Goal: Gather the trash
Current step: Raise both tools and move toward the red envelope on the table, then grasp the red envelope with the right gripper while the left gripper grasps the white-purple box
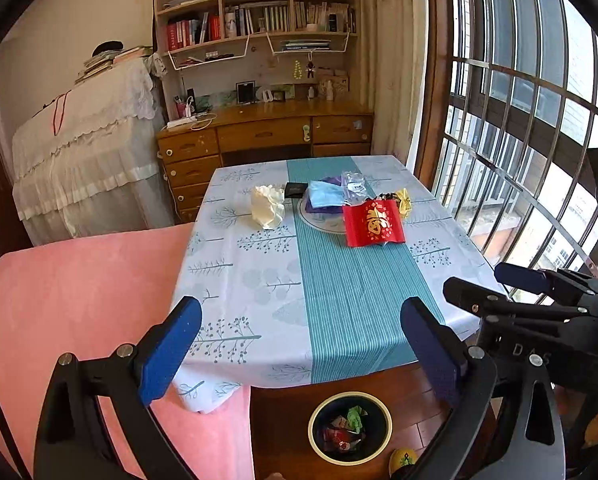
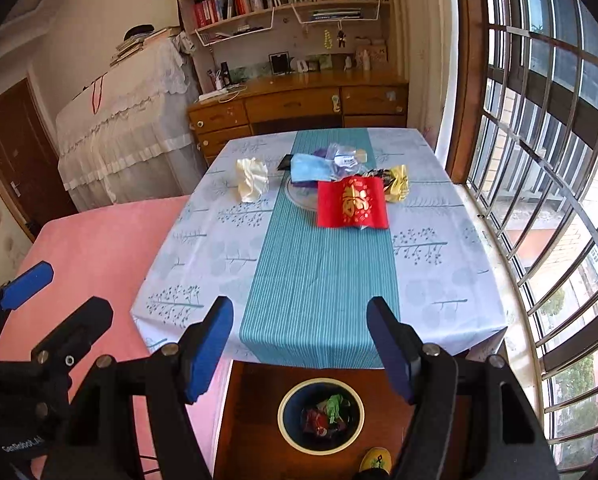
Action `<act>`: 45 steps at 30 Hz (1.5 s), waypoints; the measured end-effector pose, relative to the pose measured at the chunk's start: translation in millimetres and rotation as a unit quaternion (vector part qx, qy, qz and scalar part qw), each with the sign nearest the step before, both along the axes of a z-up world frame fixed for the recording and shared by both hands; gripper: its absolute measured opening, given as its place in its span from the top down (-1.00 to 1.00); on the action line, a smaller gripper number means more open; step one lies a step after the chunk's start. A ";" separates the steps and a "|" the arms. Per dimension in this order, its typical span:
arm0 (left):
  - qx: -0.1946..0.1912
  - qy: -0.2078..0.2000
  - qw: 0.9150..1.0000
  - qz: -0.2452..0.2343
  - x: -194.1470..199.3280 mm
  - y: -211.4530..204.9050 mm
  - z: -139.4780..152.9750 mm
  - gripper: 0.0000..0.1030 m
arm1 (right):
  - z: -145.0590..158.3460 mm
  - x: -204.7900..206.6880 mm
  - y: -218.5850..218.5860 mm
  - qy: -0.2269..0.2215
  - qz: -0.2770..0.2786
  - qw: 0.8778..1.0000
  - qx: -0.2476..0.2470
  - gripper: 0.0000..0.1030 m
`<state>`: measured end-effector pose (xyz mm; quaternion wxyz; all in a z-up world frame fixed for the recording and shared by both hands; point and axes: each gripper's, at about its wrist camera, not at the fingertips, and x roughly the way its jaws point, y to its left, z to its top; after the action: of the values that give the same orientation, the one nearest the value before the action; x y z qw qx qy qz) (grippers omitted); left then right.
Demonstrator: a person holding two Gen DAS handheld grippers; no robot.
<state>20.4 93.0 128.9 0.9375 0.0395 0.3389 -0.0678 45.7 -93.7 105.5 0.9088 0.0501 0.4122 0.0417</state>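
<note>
Trash lies at the far half of a table [image 1: 259, 280] [image 2: 439, 280] with a blue-white cloth: a red packet with gold print [image 1: 373, 222] [image 2: 351, 202], a crumpled white tissue [image 1: 268, 205] [image 2: 252, 179], a blue face mask [image 1: 325, 193] [image 2: 311, 167], a clear plastic bag [image 1: 353, 184] [image 2: 345, 157] and a gold wrapper [image 1: 403, 201] [image 2: 397, 183]. A round bin [image 1: 349, 427] [image 2: 321, 415] with wrappers inside stands on the floor below the table's near edge. My left gripper [image 1: 301, 350] and right gripper [image 2: 301, 350] are open and empty, above the bin.
A pink bed [image 1: 79, 300] [image 2: 87, 240] adjoins the table's left side. A barred window [image 1: 539, 120] [image 2: 547, 160] runs along the right. A wooden desk with drawers [image 1: 267, 136] [image 2: 299, 104] and bookshelves stands behind the table. A yellow slipper [image 1: 403, 460] [image 2: 375, 460] lies beside the bin.
</note>
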 end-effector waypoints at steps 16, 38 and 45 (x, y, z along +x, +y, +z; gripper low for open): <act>-0.007 0.077 0.996 0.044 114.7 -11.4 -44.7 -0.86 | -62.2 140.6 -75.8 0.060 0.030 0.997 0.025 -0.49; -0.021 0.230 0.964 0.134 293.3 -87.1 -143.0 -0.86 | -181.0 322.0 -93.7 0.179 0.111 0.976 0.046 -0.15; -0.024 0.223 0.967 0.117 302.3 -83.1 -141.0 -0.86 | -166.9 307.0 -104.9 0.174 0.117 0.975 0.078 0.14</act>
<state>322.7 9.9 -12.1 0.8403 -0.0392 0.5400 0.0273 352.7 -198.6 -61.4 0.8054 0.0790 0.5620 0.1708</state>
